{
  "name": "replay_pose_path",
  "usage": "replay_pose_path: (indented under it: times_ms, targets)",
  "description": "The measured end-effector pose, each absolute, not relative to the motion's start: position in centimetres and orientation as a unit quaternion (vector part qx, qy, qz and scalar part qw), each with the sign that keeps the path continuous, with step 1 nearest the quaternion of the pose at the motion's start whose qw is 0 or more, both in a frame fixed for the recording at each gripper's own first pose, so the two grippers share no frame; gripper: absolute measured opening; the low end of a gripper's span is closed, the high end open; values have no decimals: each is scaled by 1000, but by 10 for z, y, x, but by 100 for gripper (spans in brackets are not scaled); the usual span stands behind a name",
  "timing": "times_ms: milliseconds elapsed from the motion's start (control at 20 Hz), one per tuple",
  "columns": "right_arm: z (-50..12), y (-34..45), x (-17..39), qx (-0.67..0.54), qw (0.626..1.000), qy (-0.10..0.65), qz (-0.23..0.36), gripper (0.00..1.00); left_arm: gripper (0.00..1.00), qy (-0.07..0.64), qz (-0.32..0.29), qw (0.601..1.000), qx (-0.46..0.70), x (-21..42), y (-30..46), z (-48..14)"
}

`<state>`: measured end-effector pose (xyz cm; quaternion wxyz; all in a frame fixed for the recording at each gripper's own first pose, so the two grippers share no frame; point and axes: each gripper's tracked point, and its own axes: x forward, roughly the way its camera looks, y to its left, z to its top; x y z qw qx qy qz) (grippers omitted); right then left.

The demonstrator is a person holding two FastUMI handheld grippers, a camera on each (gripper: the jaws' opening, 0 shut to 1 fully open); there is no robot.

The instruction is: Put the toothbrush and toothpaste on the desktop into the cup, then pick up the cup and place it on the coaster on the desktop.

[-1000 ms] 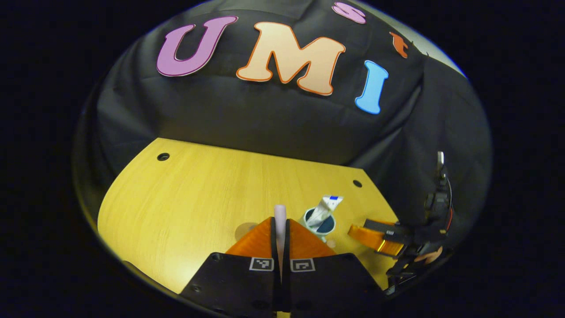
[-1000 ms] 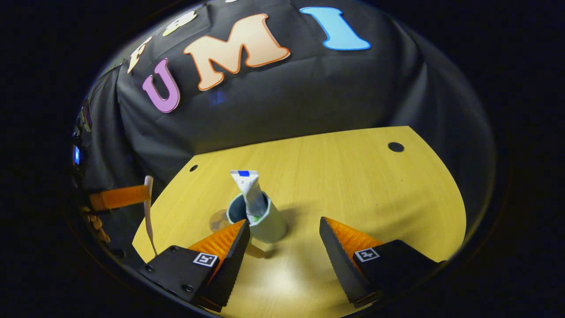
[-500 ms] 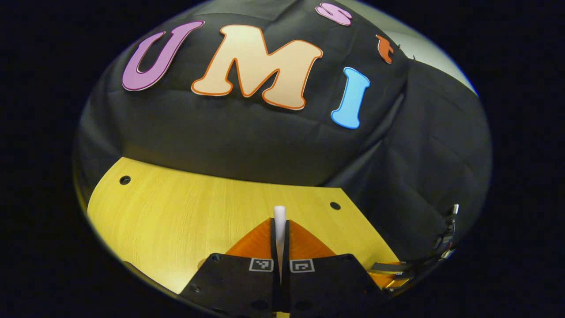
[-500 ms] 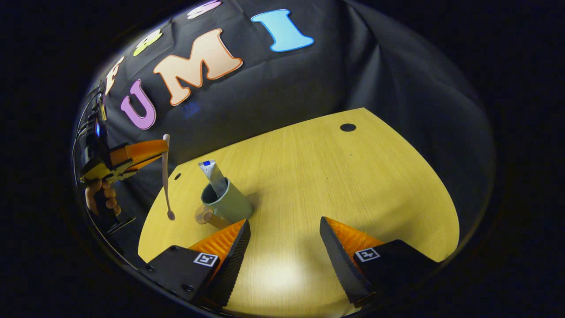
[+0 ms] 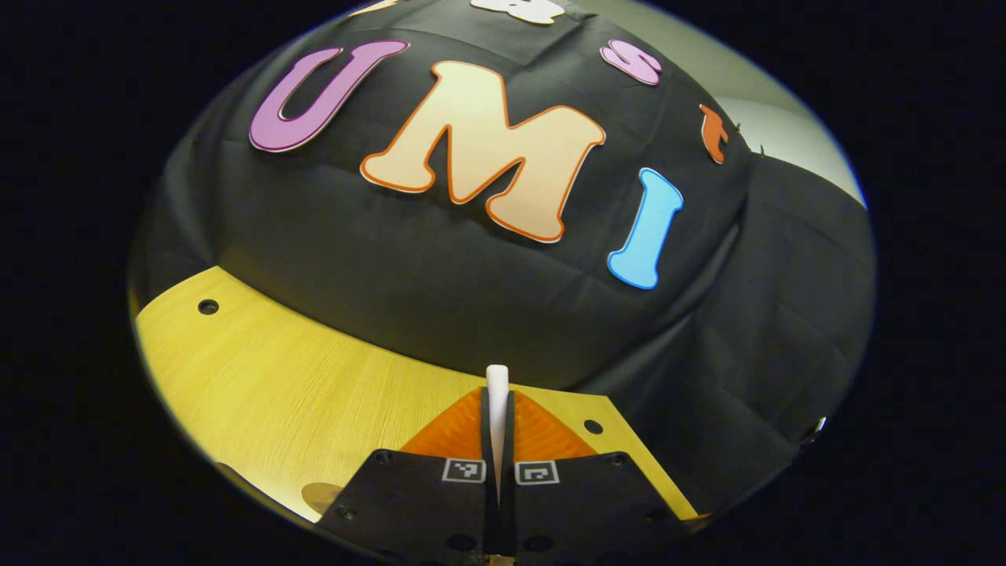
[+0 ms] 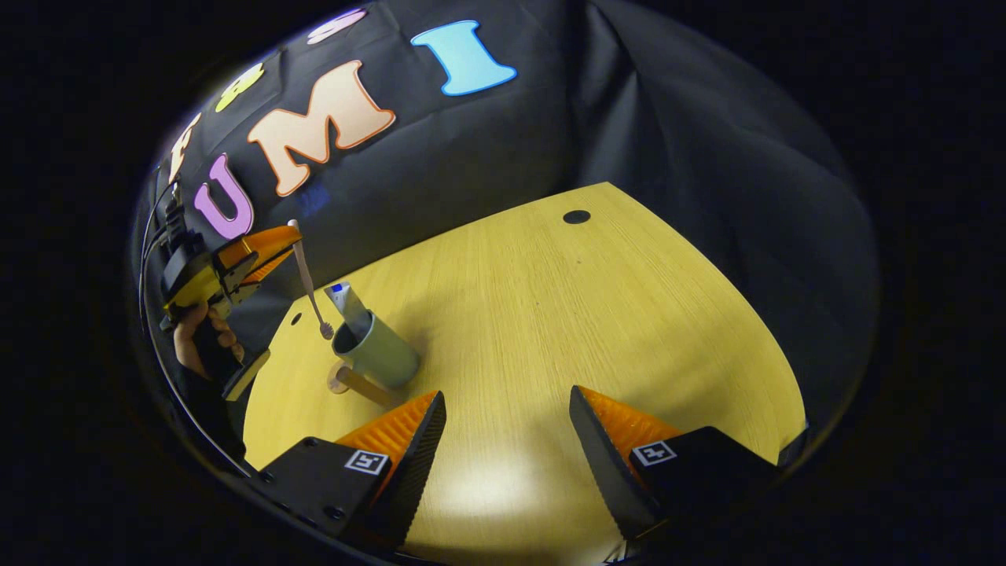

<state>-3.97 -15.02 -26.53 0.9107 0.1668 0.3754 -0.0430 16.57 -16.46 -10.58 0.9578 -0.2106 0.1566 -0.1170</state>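
Note:
In the right gripper view a pale green cup (image 6: 379, 360) stands on the wooden desktop (image 6: 566, 314) with the toothpaste tube (image 6: 346, 303) leaning inside it. The left gripper (image 6: 263, 245), held by a hand (image 6: 198, 339), hangs above and left of the cup, shut on the toothbrush (image 6: 306, 284). The brush hangs head down, and its head is just left of the cup's rim. In the left gripper view the brush's white handle end (image 5: 497, 379) sticks up between the shut fingers of the left gripper (image 5: 497, 413). My right gripper (image 6: 507, 401) is open, low over the desktop, right of the cup.
A round wooden coaster (image 6: 339, 379) lies on the desktop against the cup's left side; a round patch (image 5: 322, 496) at the near table edge may be the same coaster. Small dark holes (image 6: 576, 216) mark the desktop's corners. Black cloth walls surround the table.
The left gripper rose and carried the toothbrush toward the cup, its head now by the rim. The cup left the left gripper view. The right gripper drew away to the right, still open.

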Motion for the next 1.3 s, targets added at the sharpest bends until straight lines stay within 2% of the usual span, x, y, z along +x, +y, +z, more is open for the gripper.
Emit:
replay_pose_path:
  times_ms: [400,750,1050,1250,1300]
  targets:
    - [-263,-151,-38,152,909,387,-30,96,0,180,-98,954,-218,146,-171,-146]
    - [-254,-122,-21,154,912,380,27,96,1,165,-93,967,-170,108,-167,-129]
    - [-247,-93,-11,155,907,383,86,97,7,196,-83,965,-153,74,-169,-149]
    - [-242,-65,-3,159,897,394,122,96,77,205,-57,969,-128,59,-150,-153]
    - [-243,-58,-2,158,893,403,127,97,88,198,-48,972,-120,55,-142,-150]
